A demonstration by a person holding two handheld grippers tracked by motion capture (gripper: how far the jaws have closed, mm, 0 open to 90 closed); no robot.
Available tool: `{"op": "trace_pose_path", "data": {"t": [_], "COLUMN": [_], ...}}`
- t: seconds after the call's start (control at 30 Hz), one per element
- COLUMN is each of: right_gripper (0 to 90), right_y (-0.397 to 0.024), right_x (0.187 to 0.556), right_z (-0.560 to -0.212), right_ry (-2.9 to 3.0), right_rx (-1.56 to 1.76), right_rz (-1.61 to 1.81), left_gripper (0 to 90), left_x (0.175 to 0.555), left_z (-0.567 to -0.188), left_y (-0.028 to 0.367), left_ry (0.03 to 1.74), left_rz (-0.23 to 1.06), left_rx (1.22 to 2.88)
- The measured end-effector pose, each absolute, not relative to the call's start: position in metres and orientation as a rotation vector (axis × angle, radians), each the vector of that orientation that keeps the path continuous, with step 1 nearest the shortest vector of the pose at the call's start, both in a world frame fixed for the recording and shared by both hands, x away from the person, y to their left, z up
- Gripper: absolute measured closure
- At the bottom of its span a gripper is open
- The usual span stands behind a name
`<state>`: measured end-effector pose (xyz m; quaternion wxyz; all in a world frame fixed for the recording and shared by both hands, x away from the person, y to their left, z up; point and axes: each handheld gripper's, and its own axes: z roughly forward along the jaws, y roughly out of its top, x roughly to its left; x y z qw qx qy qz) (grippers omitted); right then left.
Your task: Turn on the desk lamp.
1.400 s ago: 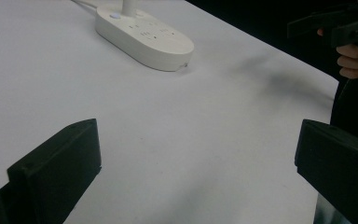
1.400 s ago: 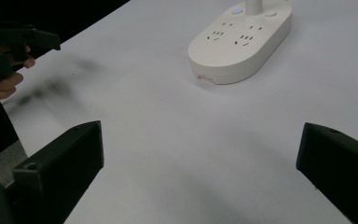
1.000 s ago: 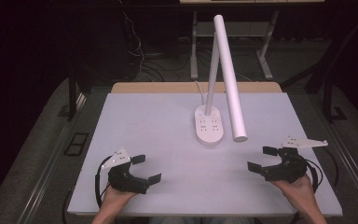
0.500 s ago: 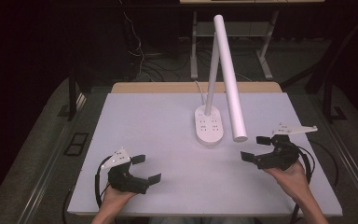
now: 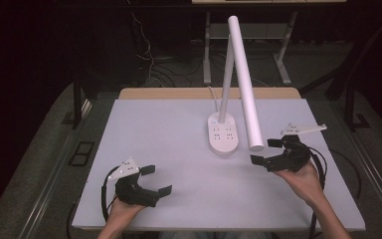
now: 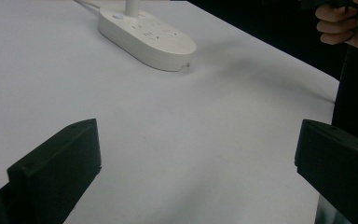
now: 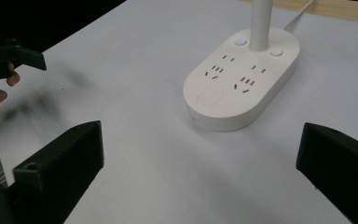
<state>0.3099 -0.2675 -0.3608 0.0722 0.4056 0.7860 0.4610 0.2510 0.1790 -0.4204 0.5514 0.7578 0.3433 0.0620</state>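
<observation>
A white table (image 5: 179,149) stands in a dark room. Both grippers, left (image 5: 156,180) and right (image 5: 266,152), gape empty; the right seems nearer the lamp (image 5: 224,133).

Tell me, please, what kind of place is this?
Probably a lab or workshop set up for recording, not a home. A plain white table carries just a desk lamp on a socket base, with loose cables on the dark floor behind.

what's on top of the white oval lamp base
On the white oval lamp base: socket slots, two round buttons, and the white post rising from its far end. Whatever lies under the post's foot is covered.
</observation>
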Motion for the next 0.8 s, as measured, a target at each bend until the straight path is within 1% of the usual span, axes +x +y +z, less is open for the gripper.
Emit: {"op": "trace_pose_path", "data": {"t": [0.8], "right_gripper": [0.4], "right_y": [-0.245], "right_x": [0.347], "right_z": [-0.352], "right_ry": [2.435], "right_rx": [1.176], "right_rz": [1.328], "left_gripper": [0.0], "left_x": [0.251], "left_z": [-0.421], "left_y": [0.18], "left_ry": [0.817], "left_rz": [0.146], "left_rx": [1.794]}}
